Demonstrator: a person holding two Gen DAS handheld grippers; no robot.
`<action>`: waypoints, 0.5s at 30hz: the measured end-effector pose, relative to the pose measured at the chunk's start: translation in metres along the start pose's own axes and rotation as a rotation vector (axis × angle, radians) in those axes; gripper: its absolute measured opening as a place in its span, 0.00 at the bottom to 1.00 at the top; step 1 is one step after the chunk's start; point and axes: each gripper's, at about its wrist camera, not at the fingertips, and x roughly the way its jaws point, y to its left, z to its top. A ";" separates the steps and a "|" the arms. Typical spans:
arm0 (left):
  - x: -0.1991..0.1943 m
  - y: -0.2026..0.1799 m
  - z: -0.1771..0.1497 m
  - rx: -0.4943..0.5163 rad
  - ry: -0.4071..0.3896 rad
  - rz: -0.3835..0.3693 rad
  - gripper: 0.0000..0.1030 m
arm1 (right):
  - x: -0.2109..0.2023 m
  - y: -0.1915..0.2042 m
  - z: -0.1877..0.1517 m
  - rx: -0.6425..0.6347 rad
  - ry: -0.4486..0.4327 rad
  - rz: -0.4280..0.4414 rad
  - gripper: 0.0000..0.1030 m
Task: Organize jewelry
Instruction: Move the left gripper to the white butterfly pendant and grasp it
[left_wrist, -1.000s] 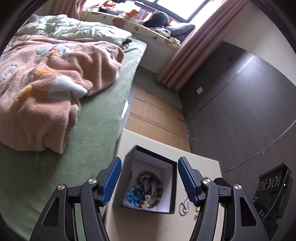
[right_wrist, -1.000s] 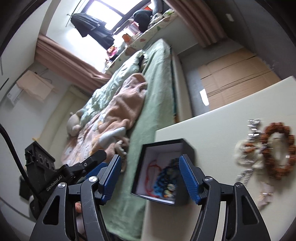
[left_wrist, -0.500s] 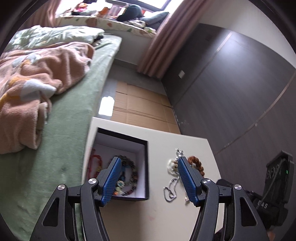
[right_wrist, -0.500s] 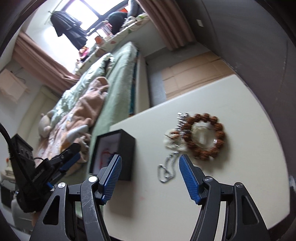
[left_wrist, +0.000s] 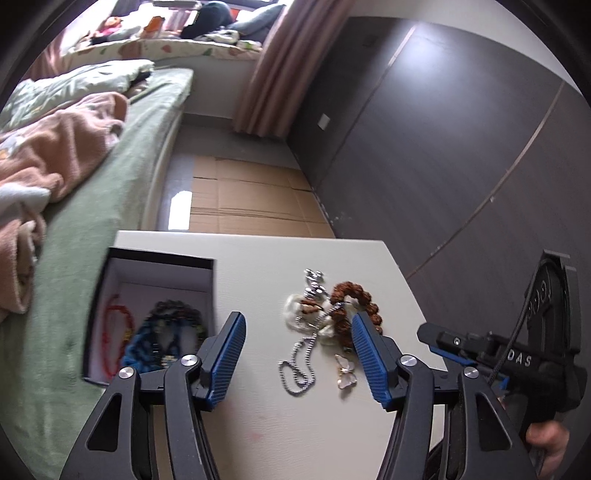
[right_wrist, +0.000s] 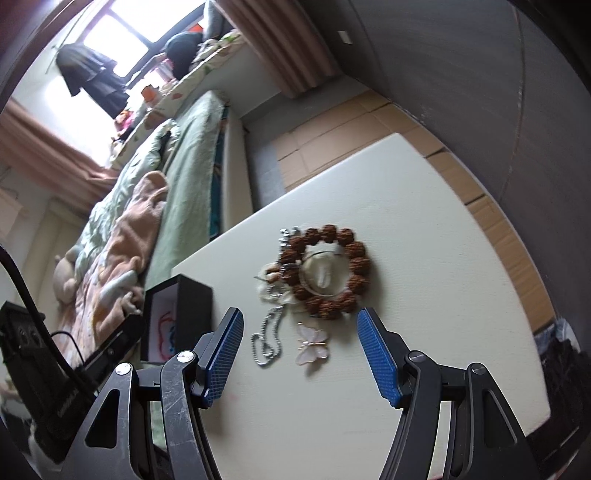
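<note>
A black box (left_wrist: 155, 258) with white lining stood open at lower left, holding a red string bracelet (left_wrist: 110, 328) and dark and blue beads (left_wrist: 162, 336). Right of it lay a tangle — brown bead bracelet (right_wrist: 328, 273), silver chain (right_wrist: 267, 339), pink butterfly clip (right_wrist: 312, 349).

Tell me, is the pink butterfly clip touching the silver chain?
Apart. The right wrist view shows bare table between the pink butterfly clip and the silver ball chain; the left wrist view agrees.
</note>
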 end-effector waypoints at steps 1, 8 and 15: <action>0.003 -0.003 -0.001 0.008 0.004 -0.003 0.55 | 0.000 -0.004 0.001 0.014 0.001 -0.004 0.63; 0.034 -0.023 -0.006 0.042 0.071 -0.030 0.41 | 0.001 -0.026 0.010 0.081 0.007 -0.009 0.63; 0.065 -0.040 -0.022 0.093 0.175 -0.033 0.41 | -0.003 -0.037 0.017 0.093 0.005 -0.009 0.63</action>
